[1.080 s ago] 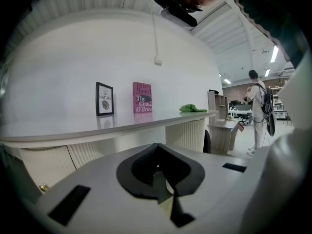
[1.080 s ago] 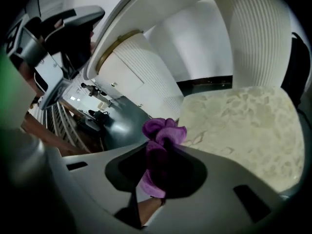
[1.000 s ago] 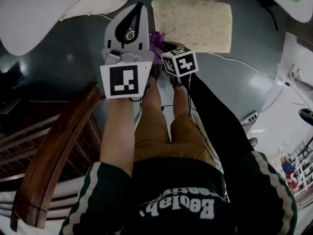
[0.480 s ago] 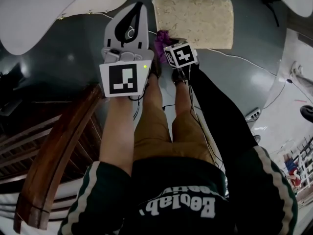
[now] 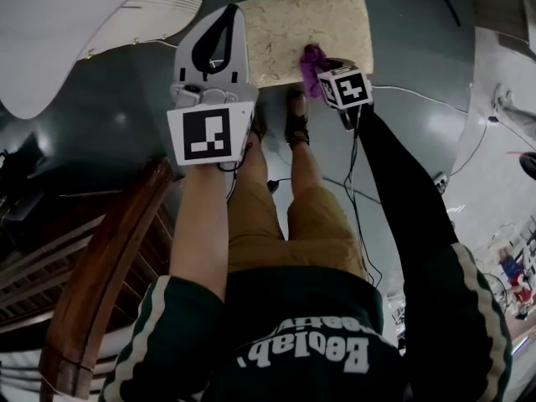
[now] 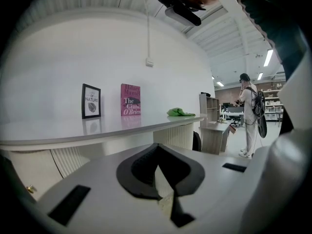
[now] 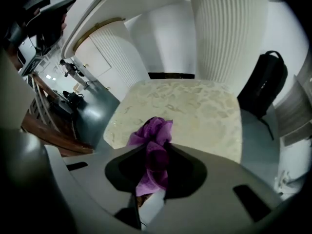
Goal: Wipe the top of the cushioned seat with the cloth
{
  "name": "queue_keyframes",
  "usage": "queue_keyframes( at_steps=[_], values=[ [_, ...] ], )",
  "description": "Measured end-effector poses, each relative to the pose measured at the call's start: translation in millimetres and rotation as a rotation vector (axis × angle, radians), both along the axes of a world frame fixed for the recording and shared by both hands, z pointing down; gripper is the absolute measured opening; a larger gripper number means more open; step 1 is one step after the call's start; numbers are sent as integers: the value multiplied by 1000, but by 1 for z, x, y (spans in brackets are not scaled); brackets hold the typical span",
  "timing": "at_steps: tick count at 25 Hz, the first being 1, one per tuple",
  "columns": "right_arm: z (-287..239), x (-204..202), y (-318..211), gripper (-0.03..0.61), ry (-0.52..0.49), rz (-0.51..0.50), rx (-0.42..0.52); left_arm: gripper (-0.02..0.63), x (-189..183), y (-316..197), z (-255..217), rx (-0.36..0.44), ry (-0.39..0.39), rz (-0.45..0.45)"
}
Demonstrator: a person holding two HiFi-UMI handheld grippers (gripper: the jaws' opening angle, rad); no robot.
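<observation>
Cloth [image 7: 152, 129] in R tongs [image 7: 155, 152], at seat [image 7: 200, 108]

We see soft crumpled purple cloth [image 7: 152, 128] btwn right gripper's [image 7: 157, 152] matt grey plastic fingers [image 7: 214, 179]; past fingertips, seat's [image 7: 195, 108] cream fabric, matt w/ mottled texture.

The cloth [image 5: 313, 59] is sitting in the right claw [image 5: 325, 69], over the seat's [image 5: 310, 19] near edge, toward its right side. The left claw [image 5: 224, 23] is hovering at the seat's left edge. The person's shoes [image 5: 296, 122] are standing on the floor [image 5: 126, 99] just before the seat. A backpack [image 7: 265, 84] is resting right of the seat.
</observation>
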State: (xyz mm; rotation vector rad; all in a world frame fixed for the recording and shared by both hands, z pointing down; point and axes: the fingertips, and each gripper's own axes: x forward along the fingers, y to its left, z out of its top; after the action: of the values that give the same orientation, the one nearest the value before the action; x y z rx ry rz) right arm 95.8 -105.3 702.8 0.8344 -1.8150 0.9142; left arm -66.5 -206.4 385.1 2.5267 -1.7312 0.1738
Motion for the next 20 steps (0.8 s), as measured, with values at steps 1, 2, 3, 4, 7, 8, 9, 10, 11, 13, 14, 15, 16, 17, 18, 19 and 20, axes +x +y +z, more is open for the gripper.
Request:
queue_keyframes(
  at_steps=[1, 2, 3, 4, 7, 8, 9, 10, 11, 13, 14, 15, 16, 17, 18, 19, 20],
  values=[
    [0, 19, -5, 97, 19, 9, 5, 14, 5, 0, -1, 1, 0, 6],
    [1, 39, -9, 97, 37, 17, 9, 14, 10, -1, -2, 0, -1, 12],
    [1, 58, -14, 97, 53, 26, 13, 14, 15, -1, -2, -1, -2, 19],
    [0, 75, -19, 97, 66, 35, 17, 14, 19, -2, -3, -4, -4, 25],
    [-2, 112, -34, 97, 95, 44, 27, 14, 29, -4, -2, -8, -13, 40],
    [-2, 121, -38, 97, 103, 43, 30, 14, 31, -5, -1, -10, -16, 43],
    [-2, 129, -42, 96, 110, 45, 33, 14, 33, -6, 0, -12, -19, 44],
    [-2, 137, -46, 95, 117, 51, 36, 14, 34, -6, 1, -15, -20, 45],
    [-2, 143, -50, 95, 125, 61, 40, 14, 34, -6, 2, -18, -22, 45],
    [-2, 153, -57, 95, 143, 77, 44, 14, 34, -7, 3, -22, -27, 43],
    [-2, 156, -59, 95, 155, 76, 47, 14, 34, -7, 3, -20, -29, 41],
    [-2, 159, -62, 95, 171, 71, 51, 14, 34, -7, 2, -18, -30, 39],
    [-2, 163, -65, 95, 193, 66, 57, 14, 34, -7, 2, -16, -32, 38],
    [-2, 169, -68, 95, 218, 64, 64, 14, 34, -7, 1, -15, -34, 38],
    [-3, 176, -71, 95, 249, 69, 70, 14, 34, -7, 1, -15, -35, 37],
    [-3, 183, -74, 95, 282, 76, 73, 14, 33, -6, 2, -19, -35, 35],
    [-3, 190, -76, 95, 309, 82, 73, 14, 31, -6, 3, -23, -34, 31]
  ],
)
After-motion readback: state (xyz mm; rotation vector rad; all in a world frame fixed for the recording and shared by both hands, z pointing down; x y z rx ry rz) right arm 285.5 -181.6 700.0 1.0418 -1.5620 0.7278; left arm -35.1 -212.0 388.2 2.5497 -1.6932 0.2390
